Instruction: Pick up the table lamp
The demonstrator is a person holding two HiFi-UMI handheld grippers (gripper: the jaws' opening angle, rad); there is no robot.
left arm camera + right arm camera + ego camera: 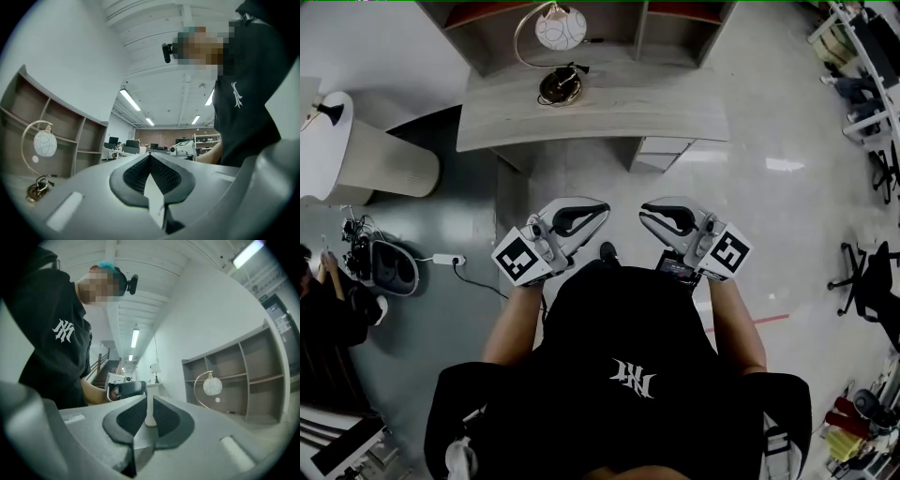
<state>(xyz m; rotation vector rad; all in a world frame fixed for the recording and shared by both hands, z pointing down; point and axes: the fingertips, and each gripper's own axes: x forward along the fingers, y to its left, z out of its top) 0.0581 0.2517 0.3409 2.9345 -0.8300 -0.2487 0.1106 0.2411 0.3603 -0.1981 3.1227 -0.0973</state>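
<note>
The table lamp [560,28] has a white globe on a curved brass arm and a round dark base. It stands at the back of the grey desk [609,117], in front of the shelf unit. The lamp [45,144] shows far left in the left gripper view, and the lamp [212,386] sits right of centre in the right gripper view. My left gripper [602,211] is held at chest height well short of the desk, and this left gripper [150,154] has its jaws together, empty. My right gripper [645,212] hangs beside it; the right gripper [149,399] shows a narrow gap with nothing in it.
A white round stand [337,155] is left of the desk. A power strip [447,259] and cables lie on the floor at the left, near a seated person [328,314]. Office chairs [862,272] stand at the right edge. Drawers [661,150] hang under the desk.
</note>
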